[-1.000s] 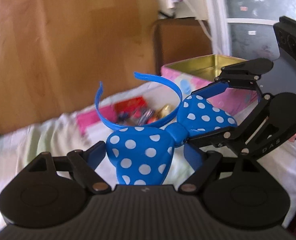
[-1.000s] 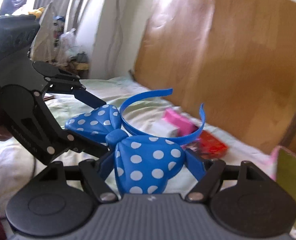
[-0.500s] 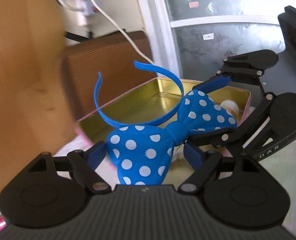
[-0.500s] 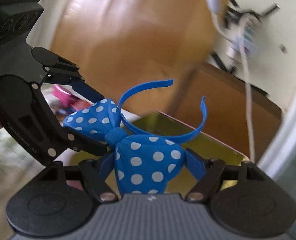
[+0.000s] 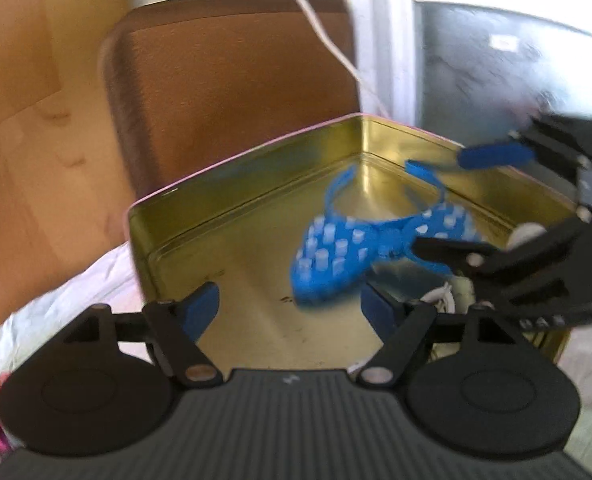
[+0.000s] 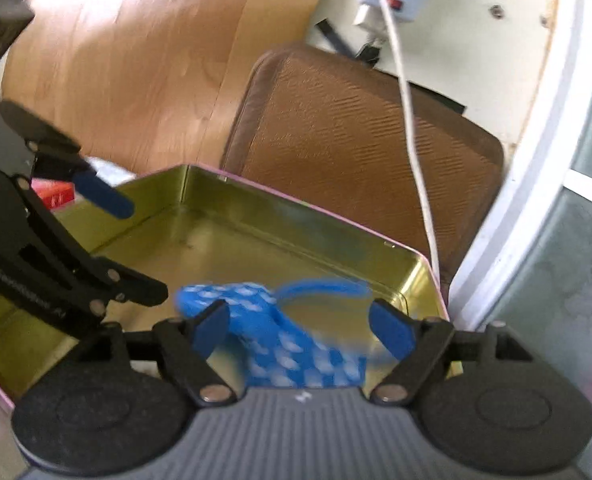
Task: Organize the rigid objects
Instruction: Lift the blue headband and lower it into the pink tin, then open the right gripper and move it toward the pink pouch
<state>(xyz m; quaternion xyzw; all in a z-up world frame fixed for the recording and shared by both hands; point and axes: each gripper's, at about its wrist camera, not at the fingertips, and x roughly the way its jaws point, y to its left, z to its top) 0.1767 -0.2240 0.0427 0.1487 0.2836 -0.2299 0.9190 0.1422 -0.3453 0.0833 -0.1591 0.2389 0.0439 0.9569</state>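
**Bow Headband Over the Tin**

My left fingers (image 5: 290,306) and right fingers (image 6: 301,330) both stand wide, gripping nothing; the left have just been narrowing. The blue polka-dot bow headband (image 5: 359,248), blurred, hangs loose inside the open gold-lined rectangular metal tin (image 5: 224,196), seemingly in mid-fall. A brown padded chair back (image 6: 355,128) stands behind the tin.

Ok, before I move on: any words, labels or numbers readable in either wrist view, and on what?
"DAS": on the right claw, black linkage, faint; anything before it is hidden.
Pale print on the left claw, black linkage: too blurred to read. Its jaws have just been closing, nothing gripped between them.
Gold-lined metal tin, blue polka-dot bow headband: no text visible.
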